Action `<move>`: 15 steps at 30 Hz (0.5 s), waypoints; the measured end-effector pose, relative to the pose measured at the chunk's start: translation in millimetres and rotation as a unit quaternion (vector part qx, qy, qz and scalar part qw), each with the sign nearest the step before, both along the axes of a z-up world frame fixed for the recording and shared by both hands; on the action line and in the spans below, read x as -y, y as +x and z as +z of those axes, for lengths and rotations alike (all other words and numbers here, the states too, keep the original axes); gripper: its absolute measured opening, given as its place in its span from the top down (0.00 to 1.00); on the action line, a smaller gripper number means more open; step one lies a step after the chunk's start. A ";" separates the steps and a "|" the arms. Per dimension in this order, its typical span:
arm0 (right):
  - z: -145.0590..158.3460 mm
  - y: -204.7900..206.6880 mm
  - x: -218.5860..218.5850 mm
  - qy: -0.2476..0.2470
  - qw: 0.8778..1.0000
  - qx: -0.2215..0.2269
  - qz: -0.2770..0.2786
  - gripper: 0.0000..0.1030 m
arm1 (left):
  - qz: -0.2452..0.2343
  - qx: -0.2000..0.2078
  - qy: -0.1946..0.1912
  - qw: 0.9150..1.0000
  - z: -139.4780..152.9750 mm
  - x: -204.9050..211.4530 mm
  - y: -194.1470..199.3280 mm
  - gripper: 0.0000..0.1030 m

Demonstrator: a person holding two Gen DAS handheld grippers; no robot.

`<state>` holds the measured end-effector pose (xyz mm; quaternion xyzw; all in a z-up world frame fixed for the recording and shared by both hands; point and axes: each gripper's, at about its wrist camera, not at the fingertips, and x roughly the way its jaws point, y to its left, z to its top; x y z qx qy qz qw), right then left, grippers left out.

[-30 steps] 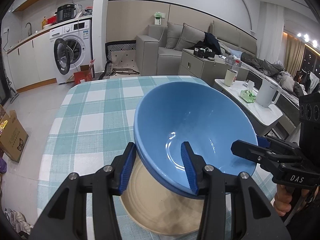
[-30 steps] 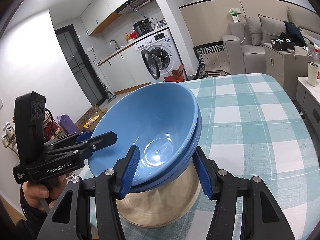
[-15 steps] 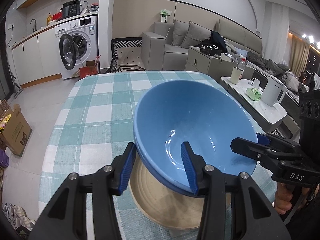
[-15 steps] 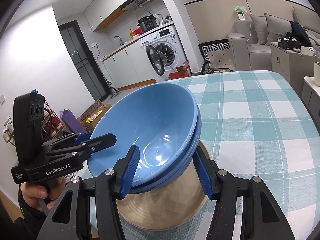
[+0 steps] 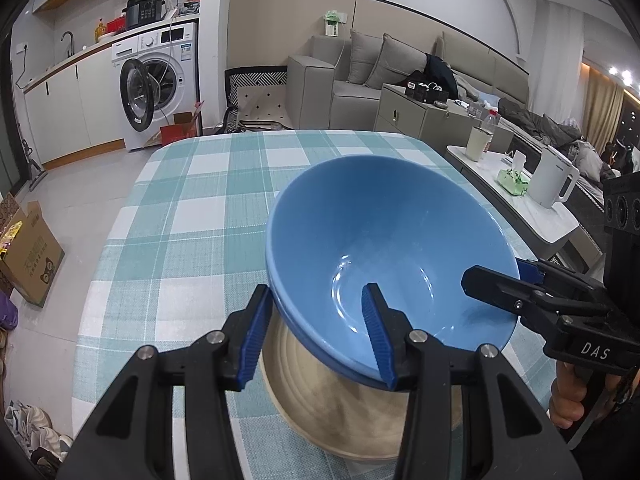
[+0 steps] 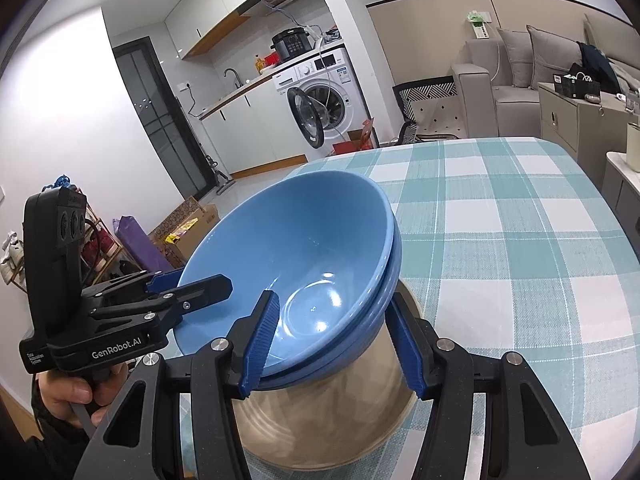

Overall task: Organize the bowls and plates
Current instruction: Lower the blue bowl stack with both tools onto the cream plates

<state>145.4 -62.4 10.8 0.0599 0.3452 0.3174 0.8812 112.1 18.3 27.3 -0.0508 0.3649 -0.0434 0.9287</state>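
Two nested blue bowls [image 5: 384,248] [image 6: 304,240] hang tilted over a beige plate [image 5: 332,420] [image 6: 320,420] that lies on the checked table [image 5: 192,216] [image 6: 520,240]. My left gripper [image 5: 318,336] is shut on the bowls' near left wall, one pad inside and one outside. It also shows in the right wrist view as the left gripper [image 6: 196,280] at the rim. My right gripper [image 6: 332,344] clamps the opposite wall the same way, and the left wrist view has this right gripper [image 5: 496,276] at the bowls' right rim.
The tablecloth stretches away beyond the bowls. A low side table with a white kettle [image 5: 554,180] stands to the right. A cardboard box [image 5: 32,256] sits on the floor at left, a washing machine [image 5: 156,92] behind. A hand [image 6: 68,392] grips the left handle.
Both grippers have sunk a little with the bowls toward the plate. The grips look the same.
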 end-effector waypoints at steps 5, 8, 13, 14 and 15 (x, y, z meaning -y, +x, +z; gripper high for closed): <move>0.7 0.2 -2.3 -0.001 1.000 0.003 -0.002 0.45 | 0.001 -0.001 -0.003 1.000 -0.6 -1.8 1.2 0.56; 0.8 -0.8 -2.3 -0.001 1.000 0.003 -0.001 0.45 | 0.001 -0.001 -0.004 1.000 -0.9 -2.2 1.3 0.56; 1.0 -1.1 -3.0 -0.003 1.000 0.004 -0.002 0.45 | 0.000 -0.001 -0.003 1.000 -0.8 -1.8 1.0 0.56; 1.1 -1.3 -3.2 -0.004 1.000 0.004 -0.001 0.45 | 0.000 -0.001 -0.003 1.000 -0.6 -1.9 1.1 0.56; 1.0 -1.1 -2.9 -0.004 1.000 0.004 -0.001 0.45 | -0.001 0.000 -0.003 1.000 -0.4 -2.7 1.8 0.56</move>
